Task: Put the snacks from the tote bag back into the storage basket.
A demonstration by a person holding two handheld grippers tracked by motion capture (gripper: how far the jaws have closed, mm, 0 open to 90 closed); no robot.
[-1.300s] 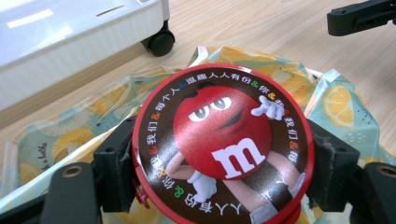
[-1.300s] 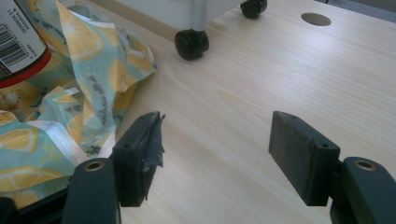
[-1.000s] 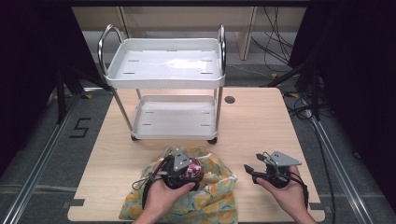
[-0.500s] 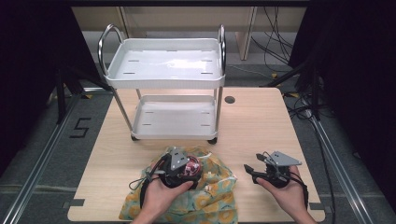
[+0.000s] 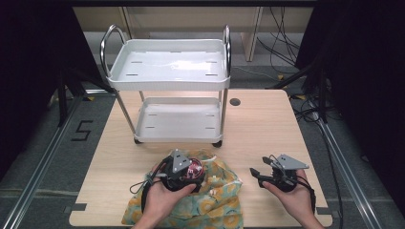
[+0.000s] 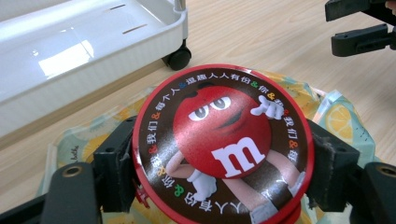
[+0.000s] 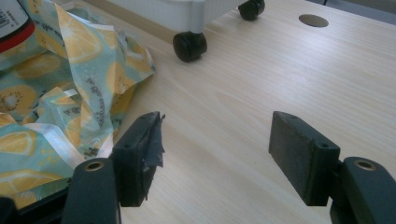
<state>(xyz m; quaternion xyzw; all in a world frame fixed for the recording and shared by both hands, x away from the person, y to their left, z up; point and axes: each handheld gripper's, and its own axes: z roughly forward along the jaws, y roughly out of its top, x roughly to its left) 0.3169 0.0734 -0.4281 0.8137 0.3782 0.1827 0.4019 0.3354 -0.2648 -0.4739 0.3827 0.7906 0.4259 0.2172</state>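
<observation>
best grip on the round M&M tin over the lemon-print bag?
Across the rim of the M&M tin, one jaw on each opposite side, lid facing up. The left hand-held gripper already clamps it so. The round, flat shape gives parallel contact across its width only; the broad lid offers no edge. The lemon-print bag lies beneath.

A round red tin (image 6: pixel 222 144) is showing a red cartoon candy character. A teal bag (image 5: pixel 217 202) is displaying yellow lemon slices. A white cart (image 5: pixel 169 71) is standing on pale wood.
</observation>
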